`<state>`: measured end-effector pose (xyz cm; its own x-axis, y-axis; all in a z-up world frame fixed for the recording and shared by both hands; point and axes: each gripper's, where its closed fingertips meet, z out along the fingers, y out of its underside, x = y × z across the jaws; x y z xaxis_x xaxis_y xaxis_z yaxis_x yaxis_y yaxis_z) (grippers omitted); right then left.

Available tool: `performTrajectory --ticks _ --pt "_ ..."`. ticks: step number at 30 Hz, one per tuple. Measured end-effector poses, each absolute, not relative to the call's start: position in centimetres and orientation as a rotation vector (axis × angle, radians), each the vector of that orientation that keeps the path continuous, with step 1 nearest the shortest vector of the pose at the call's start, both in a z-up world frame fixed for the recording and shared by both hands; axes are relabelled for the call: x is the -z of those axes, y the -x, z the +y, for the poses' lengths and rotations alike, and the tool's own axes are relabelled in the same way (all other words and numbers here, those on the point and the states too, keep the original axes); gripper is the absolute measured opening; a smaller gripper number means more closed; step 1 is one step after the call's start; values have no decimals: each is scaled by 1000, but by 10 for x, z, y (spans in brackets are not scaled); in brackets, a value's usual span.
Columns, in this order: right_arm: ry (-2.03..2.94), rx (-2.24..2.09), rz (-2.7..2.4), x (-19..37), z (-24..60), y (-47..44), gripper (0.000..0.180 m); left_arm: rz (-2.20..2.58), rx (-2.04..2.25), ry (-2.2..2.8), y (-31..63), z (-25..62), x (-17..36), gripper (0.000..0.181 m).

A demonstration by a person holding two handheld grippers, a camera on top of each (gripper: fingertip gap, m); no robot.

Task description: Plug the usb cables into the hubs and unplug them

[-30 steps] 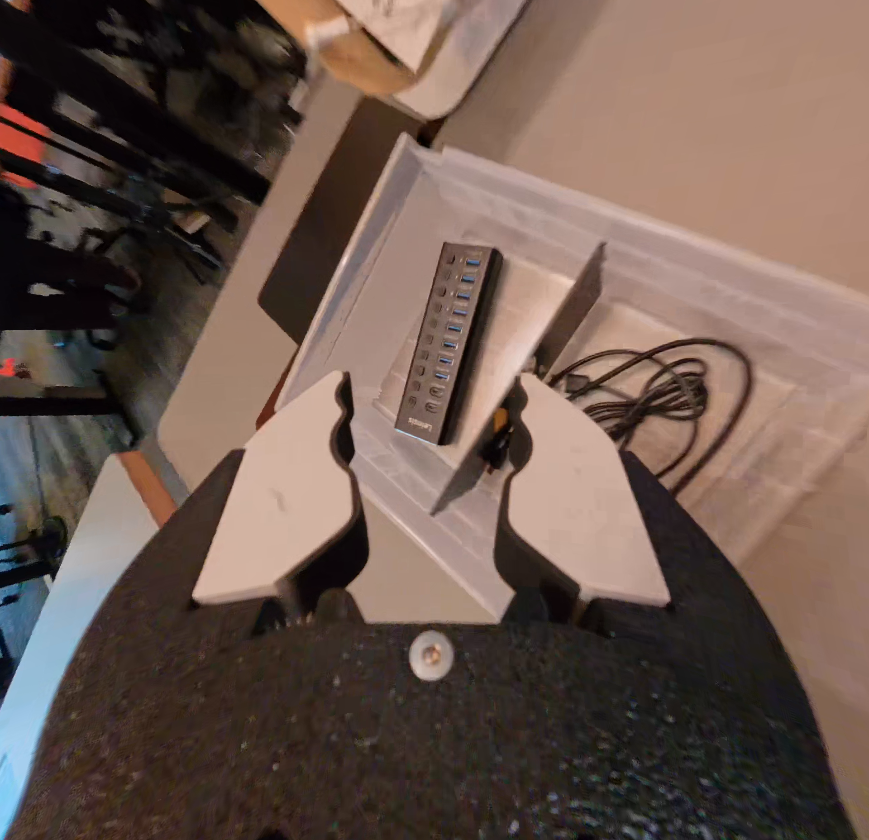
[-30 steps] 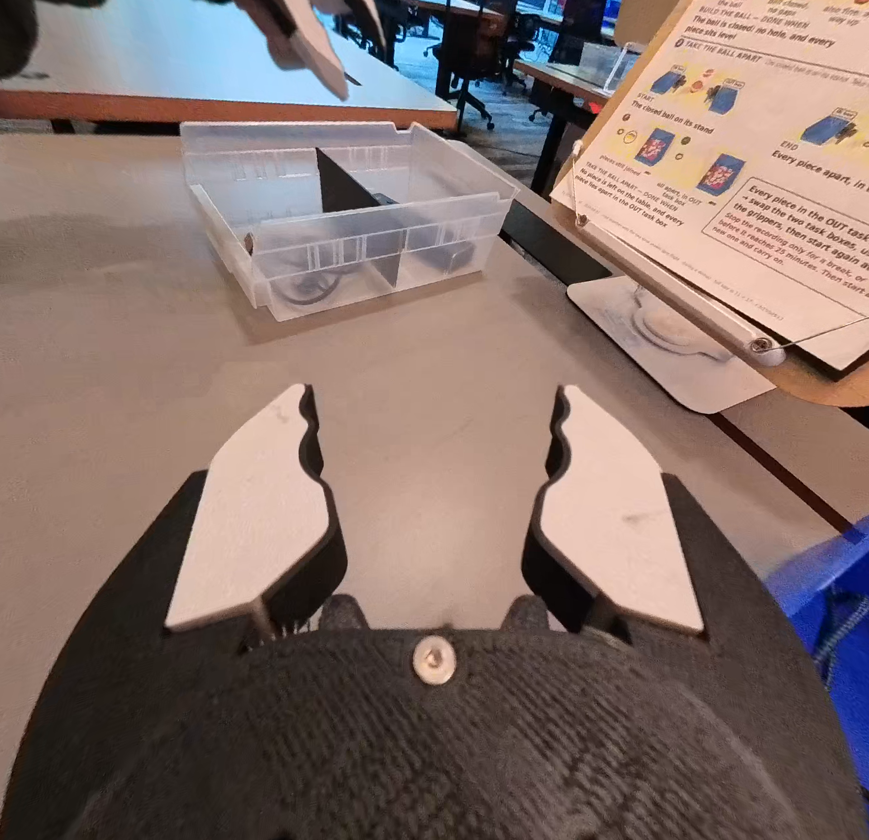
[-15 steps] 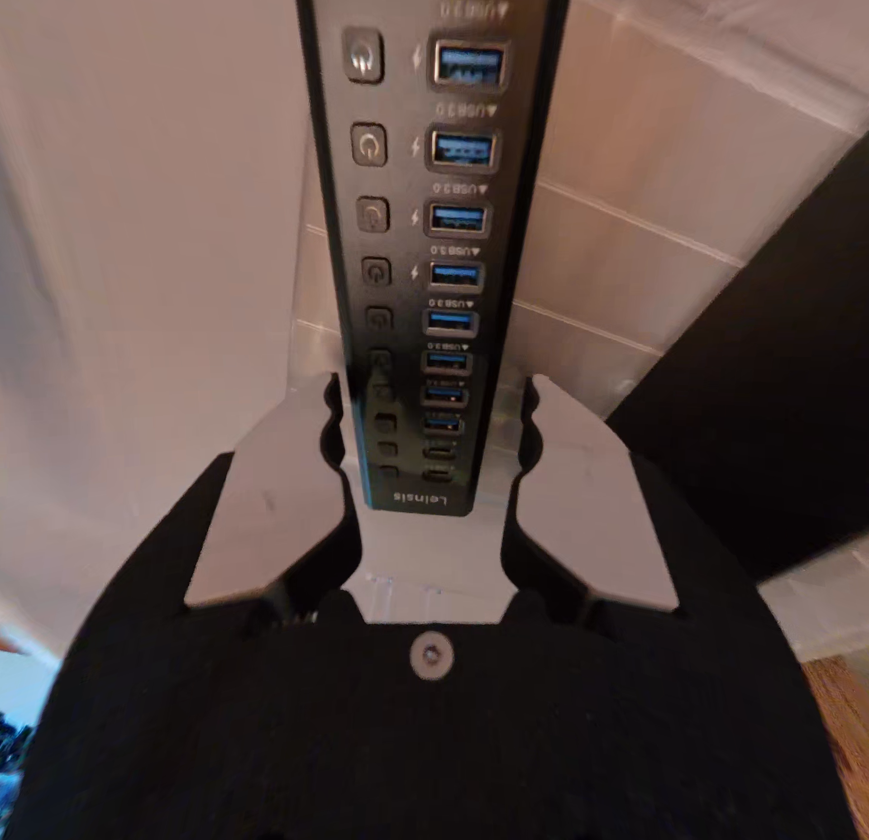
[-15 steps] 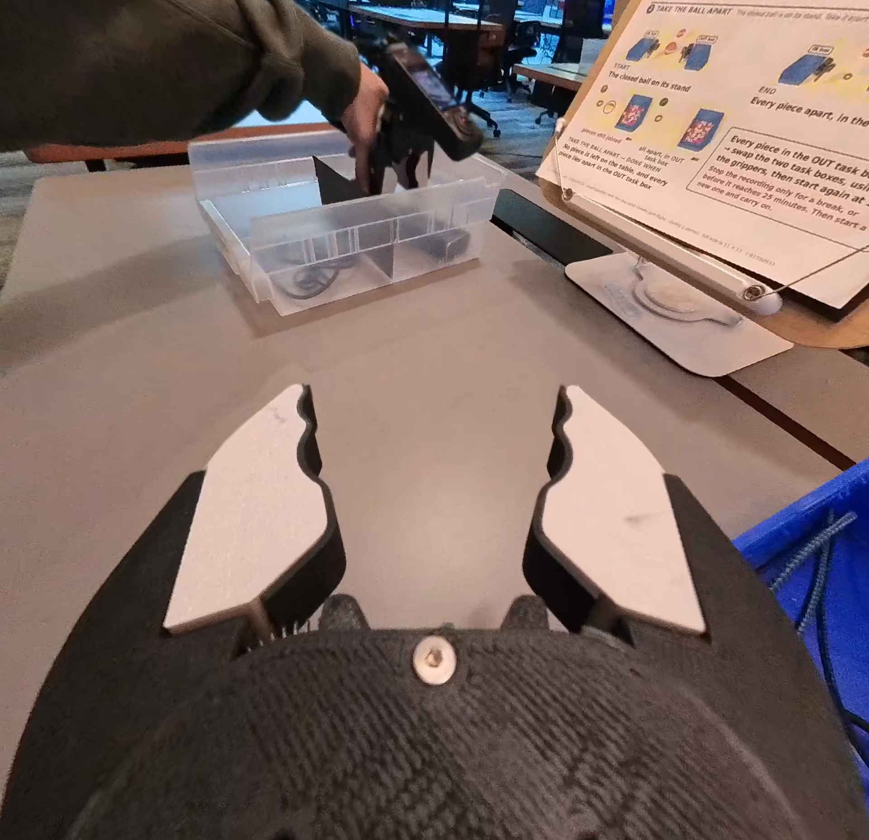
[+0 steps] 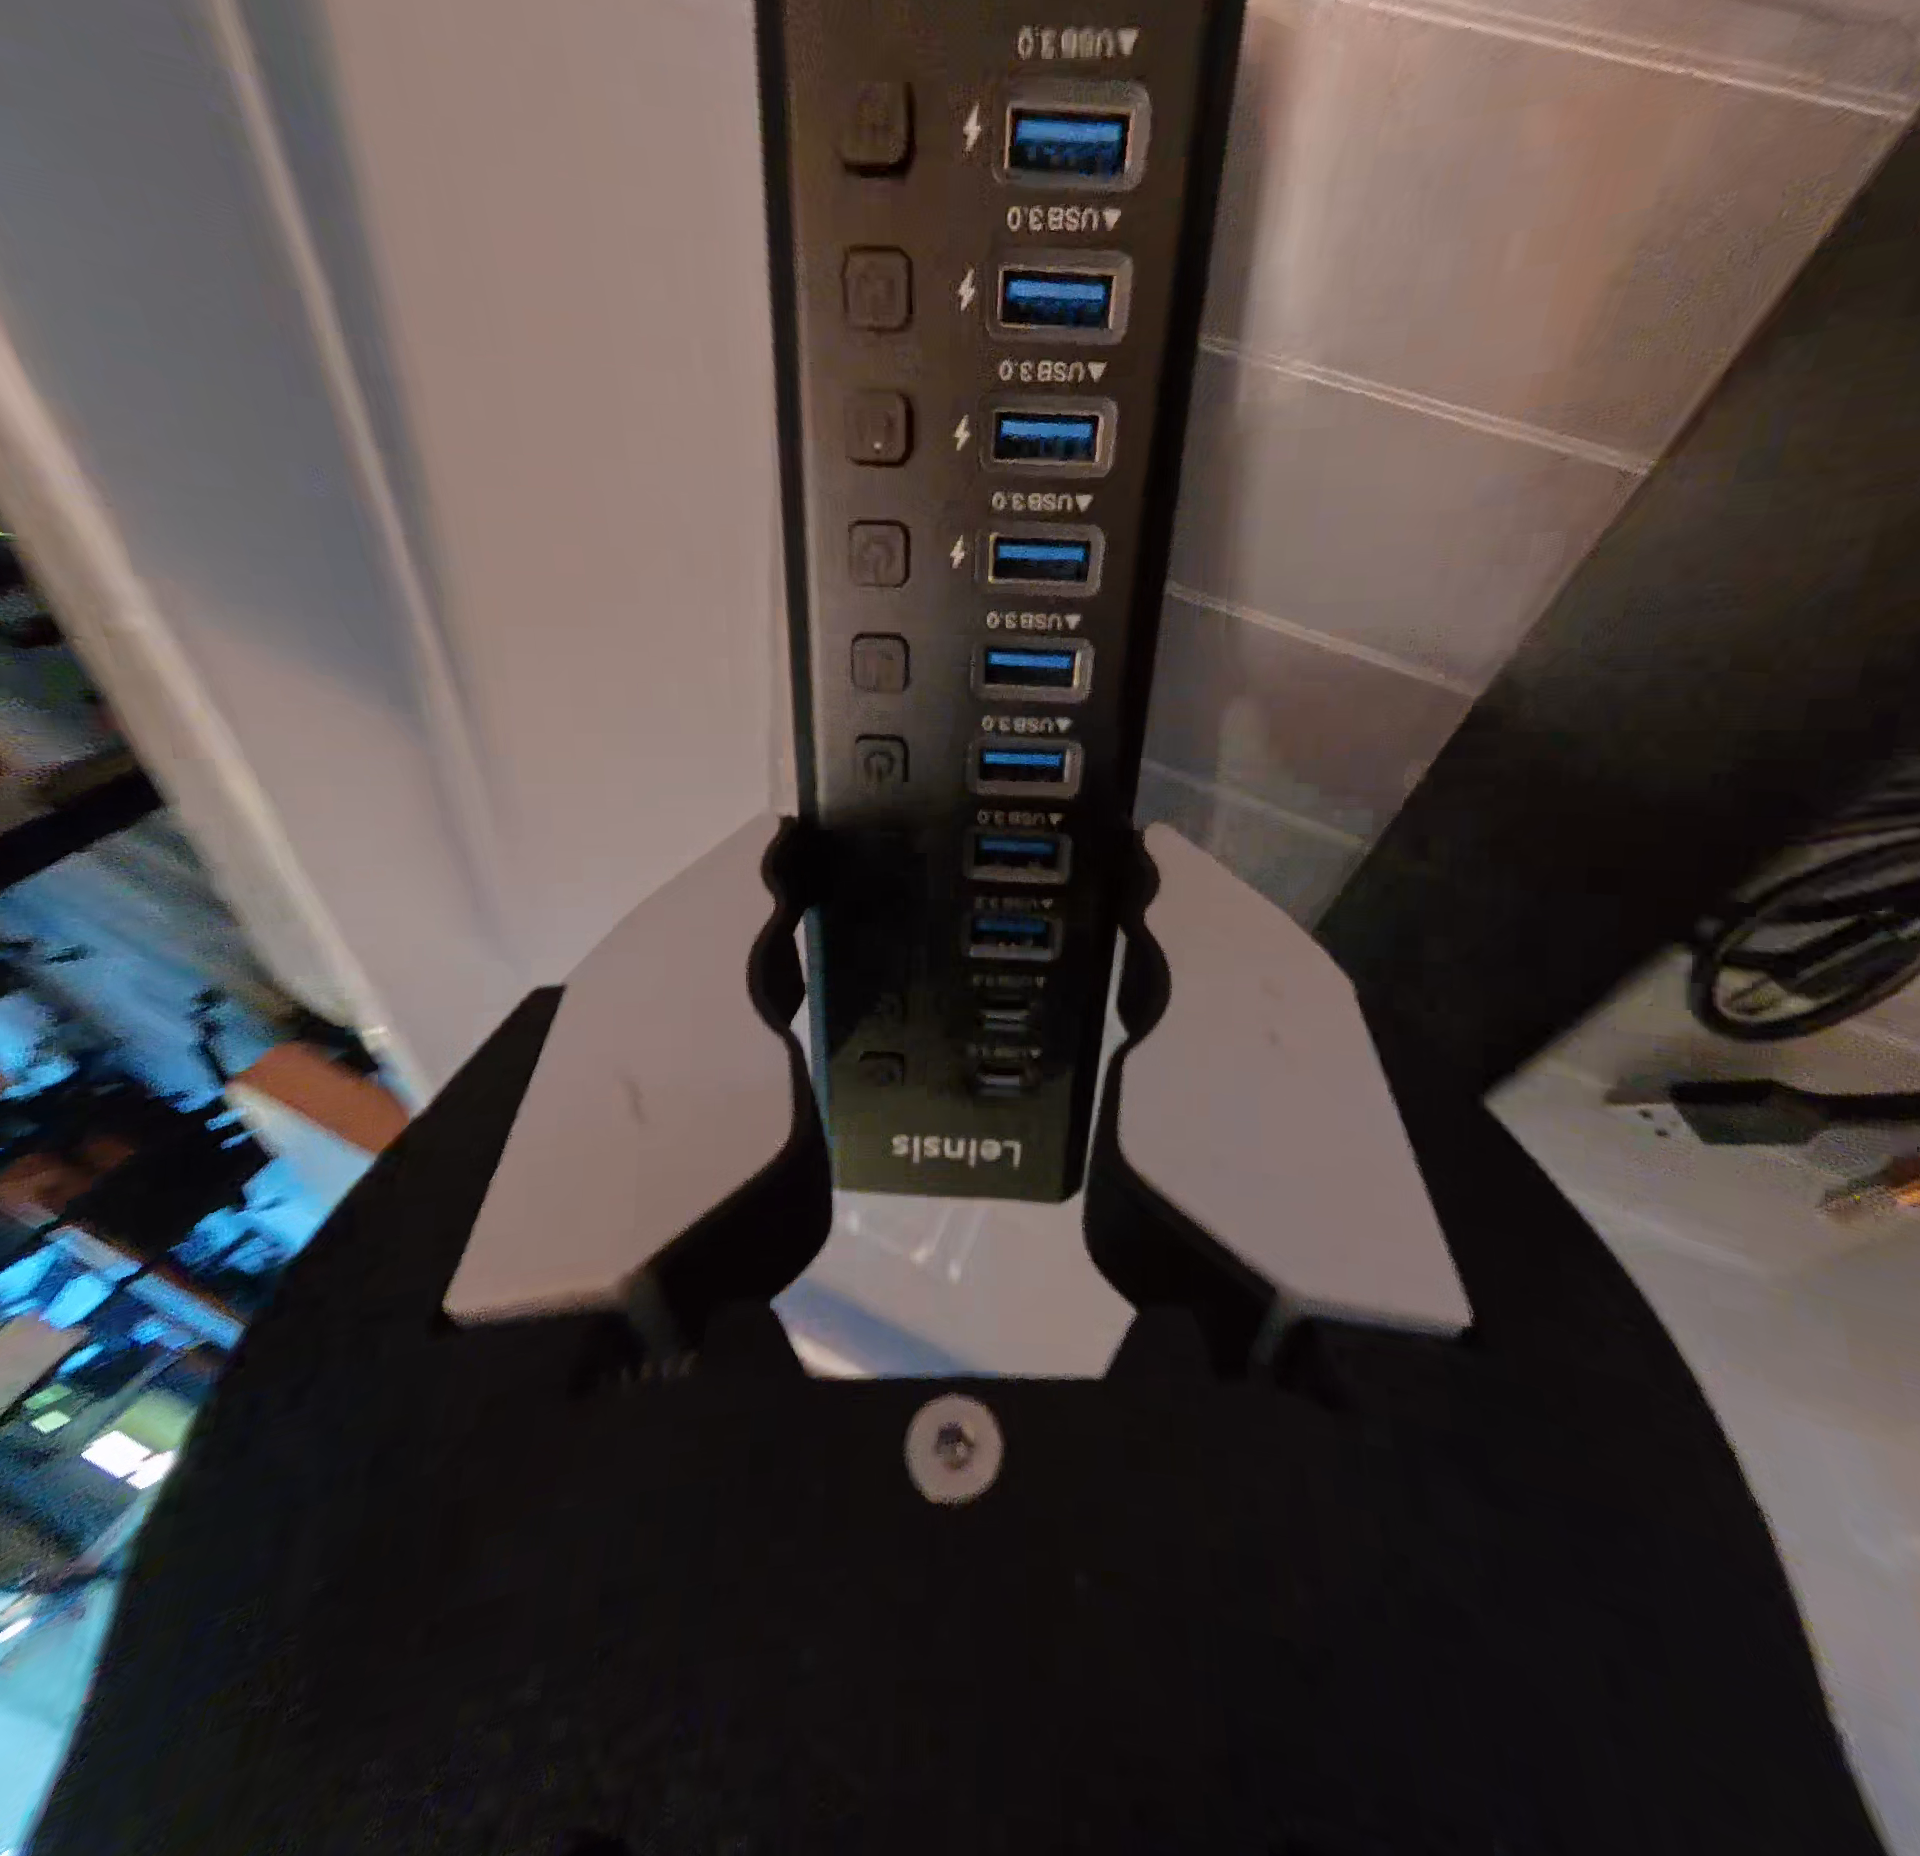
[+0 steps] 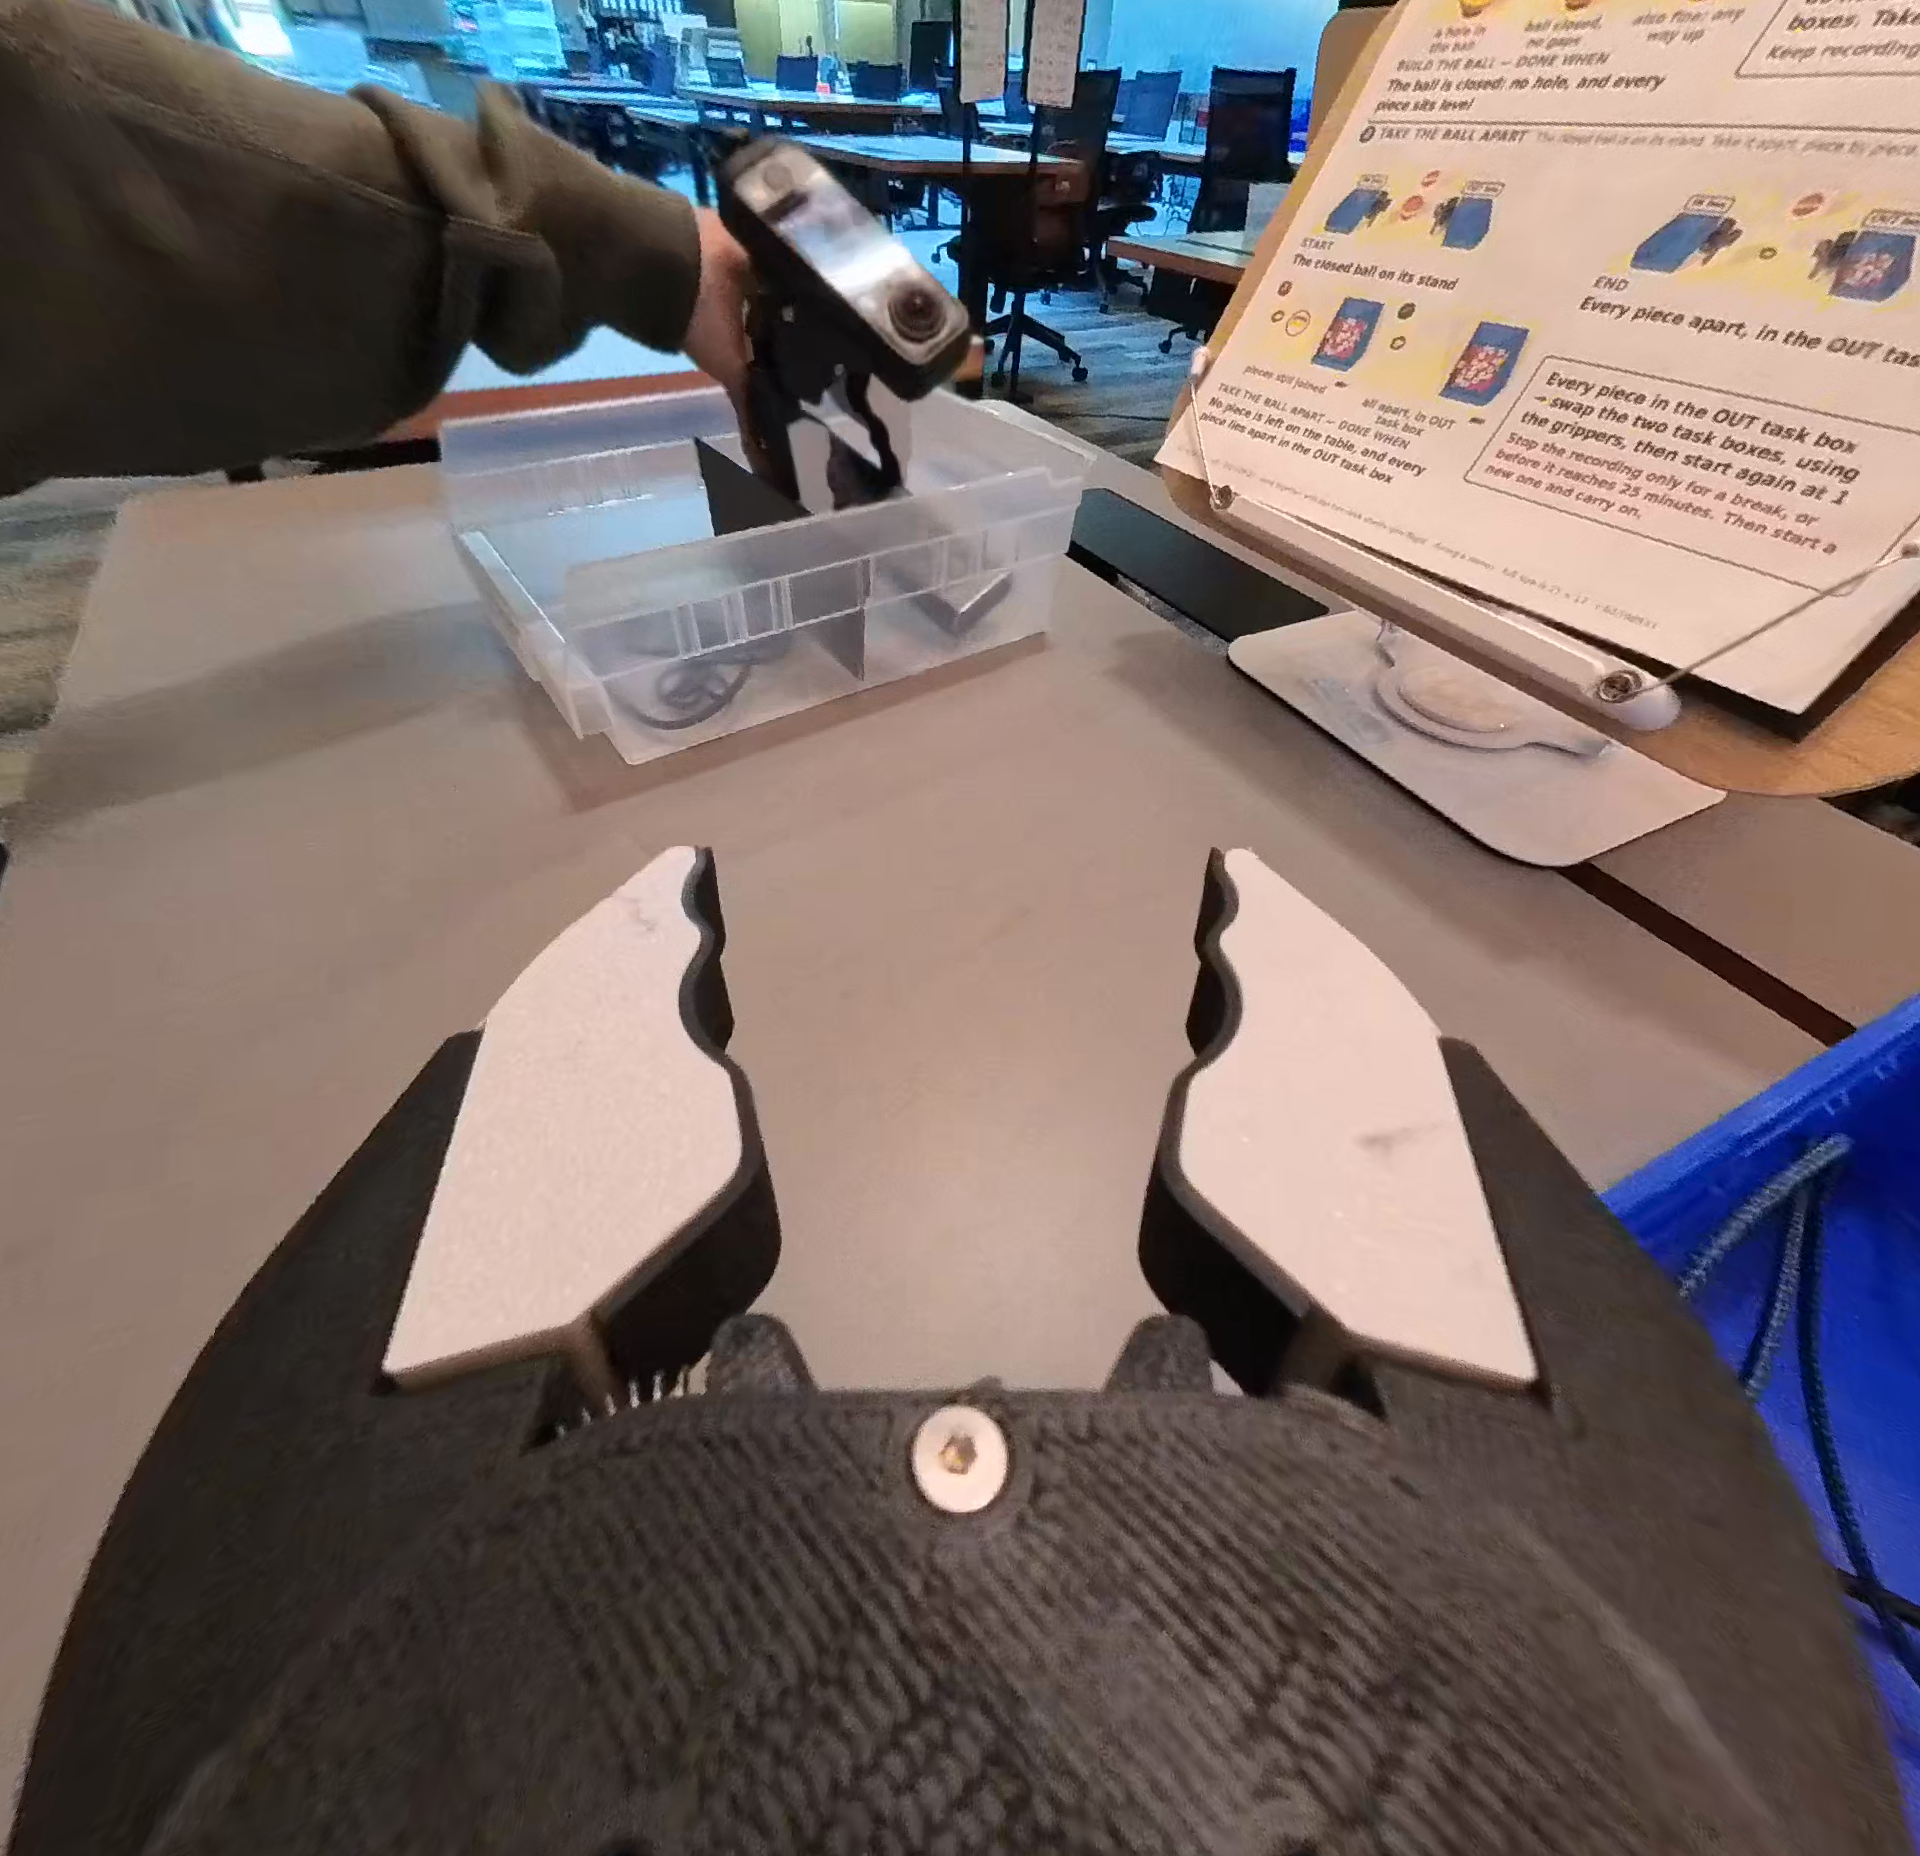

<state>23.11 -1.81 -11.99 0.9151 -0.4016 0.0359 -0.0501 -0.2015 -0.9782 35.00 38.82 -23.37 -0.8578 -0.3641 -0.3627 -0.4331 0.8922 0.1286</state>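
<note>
A long black USB hub (image 5: 997,456) with a row of blue ports lies in the right compartment of a clear plastic bin (image 5: 364,352). My left gripper (image 5: 961,850) is shut on the hub's near end, with a finger pressing each long side. Black USB cables (image 5: 1808,965) lie coiled in the other compartment, beyond a black divider (image 5: 1662,663). In the right wrist view the left gripper (image 6: 831,435) reaches down into the bin (image 6: 790,601), where the hub (image 6: 956,591) and cables (image 6: 686,684) show through the wall. My right gripper (image 6: 956,871) is open and empty above the table.
A grey table (image 6: 935,819) holds the bin at the back. A stand with an instruction sheet (image 6: 1558,352) is at the right. A blue bin (image 6: 1787,1287) sits at the near right edge. A person's sleeve (image 6: 312,248) reaches in from the left.
My left gripper dropped into the bin, straddled the hub's near end, then closed its fingers on the hub's sides. My right gripper stayed open and barely moved.
</note>
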Motion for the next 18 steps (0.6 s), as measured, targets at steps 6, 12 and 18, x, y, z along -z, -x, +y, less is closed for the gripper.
performTrajectory --ticks 6,12,18 --pt "1732 332 342 118 -8 -228 86 2382 -519 288 -349 383 165 58" --pt "1694 364 338 113 4 -225 90 2062 -642 -11 -320 348 78 58" --pt "1506 194 377 89 27 -207 95 1861 -479 -276 -257 253 24 58"
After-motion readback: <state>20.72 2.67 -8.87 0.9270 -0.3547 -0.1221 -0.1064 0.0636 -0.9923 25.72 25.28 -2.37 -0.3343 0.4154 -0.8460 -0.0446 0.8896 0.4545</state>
